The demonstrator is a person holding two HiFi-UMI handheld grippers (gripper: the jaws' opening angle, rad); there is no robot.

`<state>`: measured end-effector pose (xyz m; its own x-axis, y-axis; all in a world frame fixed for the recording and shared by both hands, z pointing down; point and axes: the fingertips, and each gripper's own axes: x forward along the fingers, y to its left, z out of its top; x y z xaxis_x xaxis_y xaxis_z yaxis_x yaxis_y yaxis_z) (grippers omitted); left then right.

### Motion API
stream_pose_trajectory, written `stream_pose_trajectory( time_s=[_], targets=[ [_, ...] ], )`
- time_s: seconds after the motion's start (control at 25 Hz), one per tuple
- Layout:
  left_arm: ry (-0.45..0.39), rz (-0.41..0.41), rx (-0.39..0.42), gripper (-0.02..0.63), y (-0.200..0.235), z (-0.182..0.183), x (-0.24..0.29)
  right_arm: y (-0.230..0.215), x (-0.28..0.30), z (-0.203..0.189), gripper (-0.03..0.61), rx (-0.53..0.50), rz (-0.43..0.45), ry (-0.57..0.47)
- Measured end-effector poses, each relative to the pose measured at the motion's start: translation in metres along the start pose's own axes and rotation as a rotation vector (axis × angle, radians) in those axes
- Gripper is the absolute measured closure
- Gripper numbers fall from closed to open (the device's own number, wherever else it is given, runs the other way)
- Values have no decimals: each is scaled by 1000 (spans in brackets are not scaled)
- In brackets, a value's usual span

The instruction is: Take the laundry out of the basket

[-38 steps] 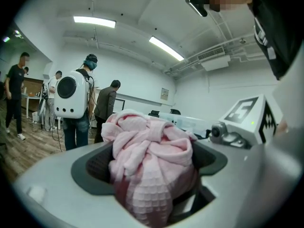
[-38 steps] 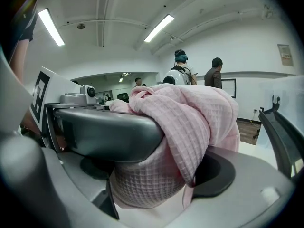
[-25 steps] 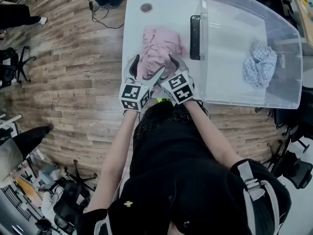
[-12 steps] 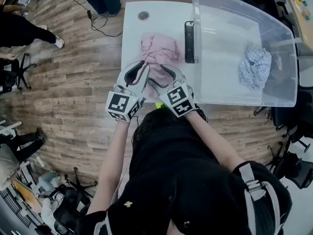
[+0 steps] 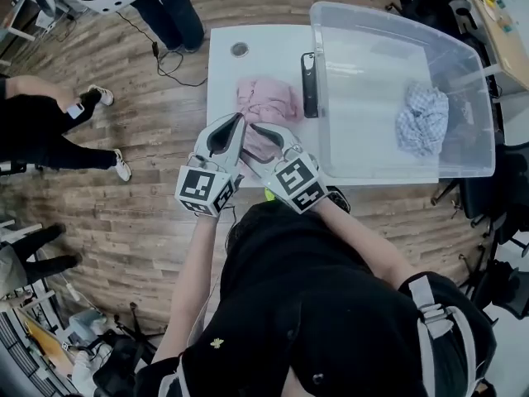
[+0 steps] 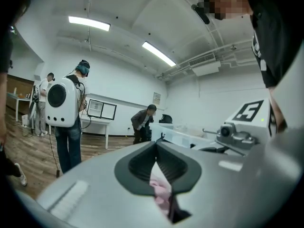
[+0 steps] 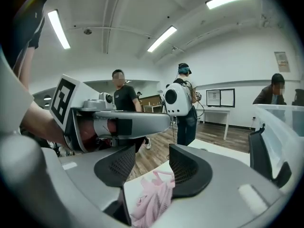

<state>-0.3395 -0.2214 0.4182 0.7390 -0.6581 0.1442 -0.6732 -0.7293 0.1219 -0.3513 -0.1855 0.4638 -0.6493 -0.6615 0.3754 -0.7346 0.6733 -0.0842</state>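
A crumpled pink garment [image 5: 266, 100] lies on the white table [image 5: 221, 81], left of the clear plastic basket [image 5: 388, 16]. A blue-and-white checked cloth [image 5: 421, 118] sits inside the basket at its right end. My left gripper [image 5: 238, 120] hangs above the garment's near edge, shut with nothing in it; the left gripper view shows its tips [image 6: 156, 146] meeting above the pink cloth [image 6: 160, 191]. My right gripper [image 5: 263, 131] is beside it, and its jaws have just been closing. The right gripper view shows a gap at its tips [image 7: 152, 158] with nothing between, the garment [image 7: 152, 198] far below.
The basket's black handle [image 5: 309, 85] faces the garment. A round cable hole [image 5: 239, 50] is at the table's far left corner. Several people stand on the wooden floor around, one with a white backpack [image 6: 59, 103]. Office chairs [image 5: 488, 197] crowd the right side.
Both grippers have lifted off the pink garment and drawn back toward me, their jaws narrowing from wide open. The garment stays on the table.
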Motion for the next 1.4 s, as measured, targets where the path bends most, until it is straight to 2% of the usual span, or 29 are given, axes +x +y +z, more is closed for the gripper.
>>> stream_pose_trajectory(
  time_s=[0.24, 0.32, 0.4, 0.52, 0.64, 0.88, 1.28, 1.4],
  targets=[
    [-41, 42, 21, 606, 9, 35, -14, 2, -8, 43, 380, 16, 26, -98],
    [-53, 46, 24, 606, 12, 50, -17, 4, -13, 61, 419, 4, 35, -136],
    [-66, 46, 28, 606, 13, 67, -19, 5, -20, 80, 489, -11, 39, -175],
    [-95, 37, 40, 606, 10, 90, -22, 3, -34, 106, 561, -57, 25, -220],
    [-127, 11, 57, 606, 0, 110, -17, -11, -47, 125, 574, -109, -10, -249],
    [-144, -58, 77, 606, -29, 130, -1, -35, -70, 141, 578, -127, -60, -269],
    [-132, -176, 84, 606, -80, 136, 41, -78, -109, 129, 578, -140, -122, -219],
    [-123, -225, 46, 606, -97, 132, 60, -95, -121, 119, 577, -128, -132, -193]
  ],
)
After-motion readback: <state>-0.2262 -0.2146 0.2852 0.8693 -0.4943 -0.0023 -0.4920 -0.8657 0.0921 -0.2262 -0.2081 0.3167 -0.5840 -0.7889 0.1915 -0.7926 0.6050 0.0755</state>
